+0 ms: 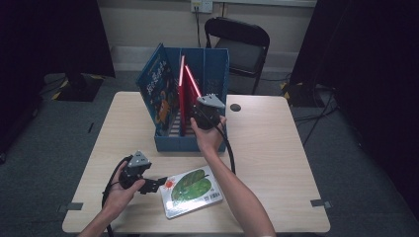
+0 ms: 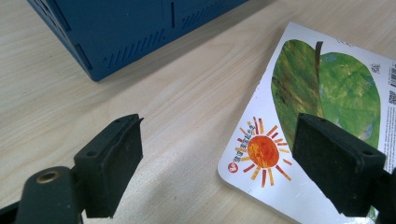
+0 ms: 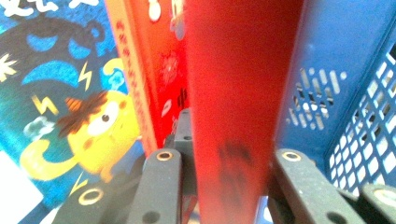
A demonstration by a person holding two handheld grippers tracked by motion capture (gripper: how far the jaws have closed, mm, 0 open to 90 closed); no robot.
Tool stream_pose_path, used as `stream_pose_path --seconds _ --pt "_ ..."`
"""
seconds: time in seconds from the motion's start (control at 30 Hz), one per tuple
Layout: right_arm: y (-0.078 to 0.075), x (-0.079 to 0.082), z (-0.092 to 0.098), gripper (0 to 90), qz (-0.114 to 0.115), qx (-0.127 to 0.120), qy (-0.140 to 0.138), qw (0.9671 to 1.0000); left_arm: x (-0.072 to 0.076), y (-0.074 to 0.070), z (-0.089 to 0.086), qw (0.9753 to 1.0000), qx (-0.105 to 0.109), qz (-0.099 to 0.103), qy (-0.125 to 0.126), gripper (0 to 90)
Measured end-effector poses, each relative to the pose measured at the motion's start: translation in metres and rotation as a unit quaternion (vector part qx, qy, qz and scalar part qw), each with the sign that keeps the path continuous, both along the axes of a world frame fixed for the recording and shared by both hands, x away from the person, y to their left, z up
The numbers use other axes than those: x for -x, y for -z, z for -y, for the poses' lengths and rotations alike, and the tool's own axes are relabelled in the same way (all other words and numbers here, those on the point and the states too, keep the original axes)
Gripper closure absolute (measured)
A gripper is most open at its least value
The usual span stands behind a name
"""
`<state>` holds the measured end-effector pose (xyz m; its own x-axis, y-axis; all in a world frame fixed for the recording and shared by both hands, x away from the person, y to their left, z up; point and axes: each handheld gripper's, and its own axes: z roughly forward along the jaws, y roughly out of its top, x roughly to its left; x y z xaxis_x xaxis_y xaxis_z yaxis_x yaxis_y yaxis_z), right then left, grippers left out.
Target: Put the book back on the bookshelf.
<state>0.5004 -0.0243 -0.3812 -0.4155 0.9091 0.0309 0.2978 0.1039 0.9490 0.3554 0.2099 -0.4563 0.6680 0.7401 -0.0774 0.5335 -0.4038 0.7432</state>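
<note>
right gripper [image 1: 206,116] is clamped on the red book [image 3: 233,93], holding it upright inside the blue file box [image 1: 210,69] so it stands beside the other books. left gripper [image 2: 217,154], jaws apart, waits at the green-leaf book [image 1: 191,190] lying flat just in front of that box.

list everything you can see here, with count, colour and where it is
blue file box: 1, blue, back middle of the table
blue picture book: 1, blue with yellow figure, leaning at the box's left
red books: 2, red, upright in the box; the right one sits between the right gripper's jaws
leaf book: 1, white with green leaf and orange sun, flat at the table's front
table: 1, light wood
folding chair: 1, black, behind the table
left gripper: 1, black, open beside the leaf book's corner
right gripper: 1, black, in the box
</note>
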Motion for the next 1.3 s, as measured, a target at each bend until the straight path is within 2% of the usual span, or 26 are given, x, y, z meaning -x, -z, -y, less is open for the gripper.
stream_pose_path --seconds 0.13,0.33,0.4,0.63,0.7,0.8,0.87,1.3 --pt "0.000 0.009 0.008 71.1 -0.008 -0.008 -0.016 0.9998 0.000 0.001 0.001 1.0000 0.000 -0.002 0.000 15.9" --pt "0.009 0.024 0.019 70.8 -0.012 0.008 -0.043 0.9990 0.000 0.001 0.002 1.0000 -0.004 0.000 0.002 16.0" --pt "0.011 0.027 0.020 70.8 -0.016 0.019 -0.048 0.9986 0.000 0.001 0.002 1.0000 -0.002 -0.001 0.000 16.0" --pt "0.024 0.037 0.026 72.8 -0.025 0.027 -0.057 0.9977 0.000 0.001 0.002 1.0000 -0.004 -0.002 0.001 16.0" --pt "0.027 0.036 0.026 77.5 -0.027 0.028 -0.058 0.9976 0.000 0.001 0.003 1.0000 -0.004 -0.002 0.001 16.0" --pt "0.028 0.034 0.025 77.5 -0.026 0.023 -0.061 0.9975 0.000 0.001 0.003 1.0000 -0.002 0.000 0.001 15.9" --pt "0.028 0.034 0.021 77.3 -0.020 0.031 -0.064 0.9973 0.000 0.001 0.003 1.0000 -0.003 0.000 0.001 16.0" --pt "0.027 0.020 0.000 76.2 -0.025 0.032 -0.059 0.9974 0.000 0.001 0.003 1.0000 -0.001 0.000 0.002 16.0"
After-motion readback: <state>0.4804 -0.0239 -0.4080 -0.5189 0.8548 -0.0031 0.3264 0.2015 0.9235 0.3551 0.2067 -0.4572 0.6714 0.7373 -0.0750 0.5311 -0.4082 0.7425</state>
